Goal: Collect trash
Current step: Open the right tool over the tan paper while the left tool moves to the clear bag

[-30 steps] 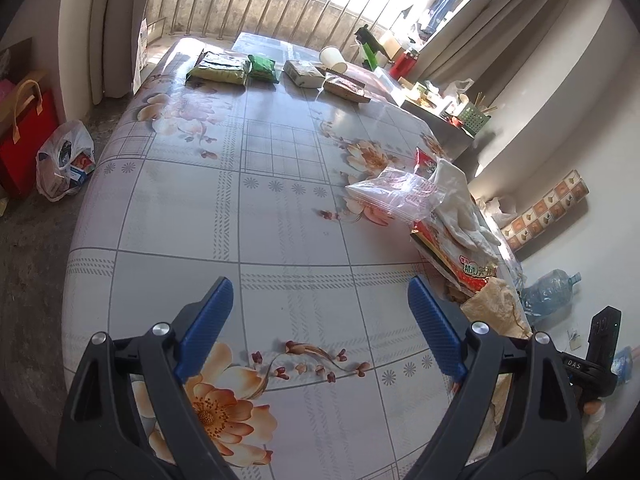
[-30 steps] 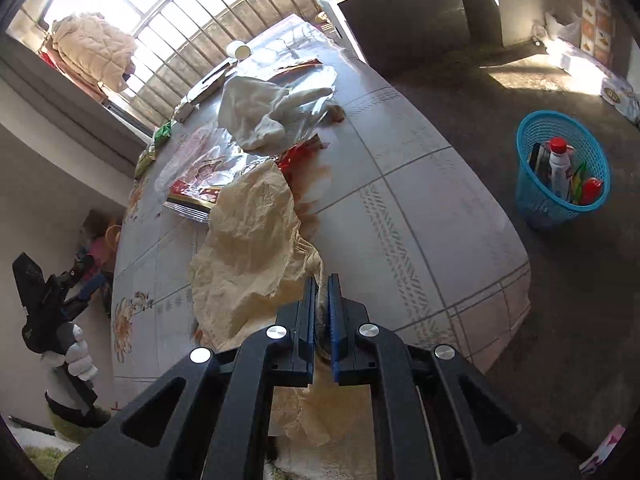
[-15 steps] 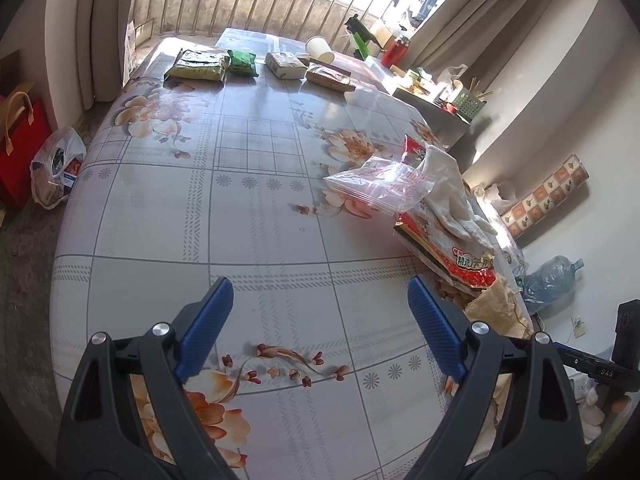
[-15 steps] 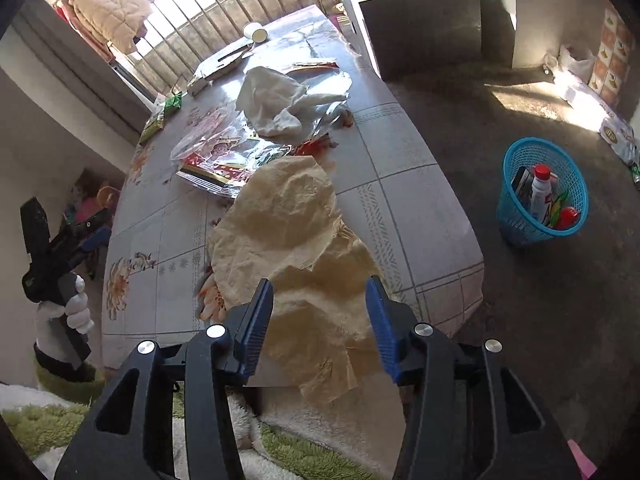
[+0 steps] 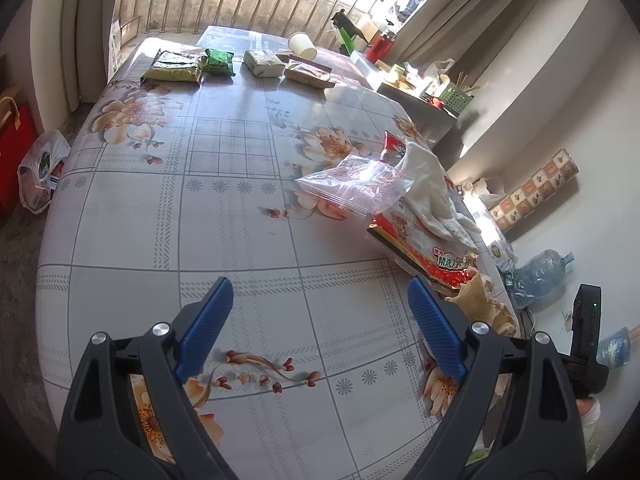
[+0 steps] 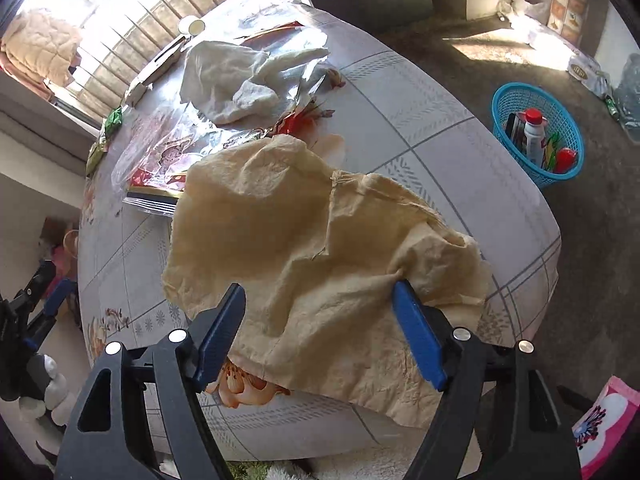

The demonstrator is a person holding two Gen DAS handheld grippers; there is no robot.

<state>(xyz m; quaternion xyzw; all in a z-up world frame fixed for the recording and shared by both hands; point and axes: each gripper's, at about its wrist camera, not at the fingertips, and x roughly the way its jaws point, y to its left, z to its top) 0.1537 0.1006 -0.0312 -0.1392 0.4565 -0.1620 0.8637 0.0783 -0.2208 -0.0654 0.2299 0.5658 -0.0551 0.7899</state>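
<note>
The right hand-held gripper (image 6: pixel 318 318), clamped shut on the crumpled tan paper sheet (image 6: pixel 304 232) a second ago, has just been opening; its blue pads are now seen standing wide, the sheet lying slack between and under them, with the right pad against a raised fold but nothing gripped. The sheet is draped over the near corner of the flower-patterned worktop (image 6: pixel 420 112), one flap hanging past the edge. By judgement, this piece is released rather than collected: the blue plastic mesh basket (image 6: pixel 538 132) on the floor, well apart, is not reached.

The left hand-held gripper (image 5: pixel 320 300) is held wide open and empty over bare worktop. The clear zip bag (image 5: pixel 356 188), white cloth (image 5: pixel 432 184) and red printed packet (image 5: pixel 436 252) are piled near the right edge.

How much sheet hangs below the edge is hidden, and the packet is partly covered.
</note>
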